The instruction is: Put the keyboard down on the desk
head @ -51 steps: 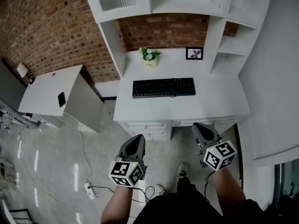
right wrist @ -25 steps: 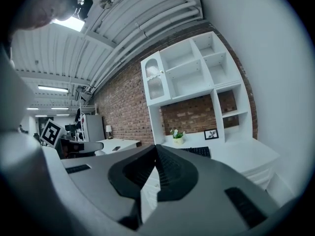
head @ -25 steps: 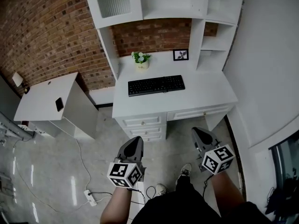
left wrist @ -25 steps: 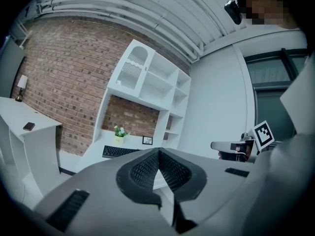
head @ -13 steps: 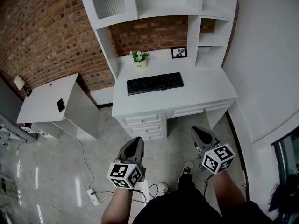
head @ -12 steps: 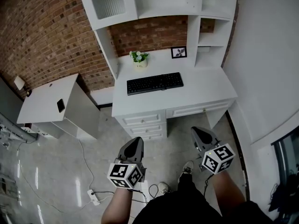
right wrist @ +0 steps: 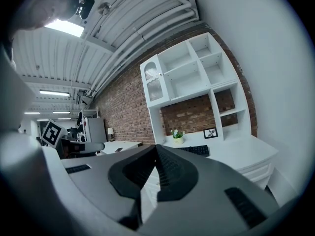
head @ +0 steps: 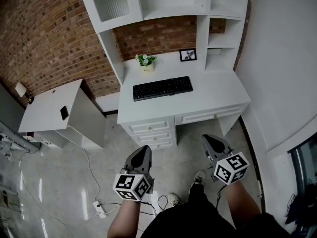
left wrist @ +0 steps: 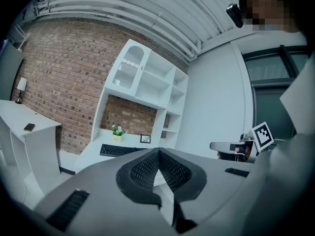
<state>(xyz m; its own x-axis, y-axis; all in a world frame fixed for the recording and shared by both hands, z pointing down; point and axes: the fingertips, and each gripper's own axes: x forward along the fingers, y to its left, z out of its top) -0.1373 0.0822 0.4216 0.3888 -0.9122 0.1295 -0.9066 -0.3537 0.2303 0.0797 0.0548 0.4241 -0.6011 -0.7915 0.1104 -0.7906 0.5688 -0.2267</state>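
Left claw [head: 144, 148] and right claw [head: 208, 140] hang closed and empty, the keyboard [head: 162, 88] lying flat on the desk [head: 213, 95] well ahead of both (placement looks finished); the next move seems to call only for standing clear.

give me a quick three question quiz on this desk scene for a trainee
1. True or false: the keyboard lies flat on the white desk.
2. What stands behind the keyboard, near its left end? A) potted plant B) lamp C) mug
3. Fill in: the left tongs and the right tongs are both ____ and hold nothing.

Key: 1 true; 2 A; 3 shut
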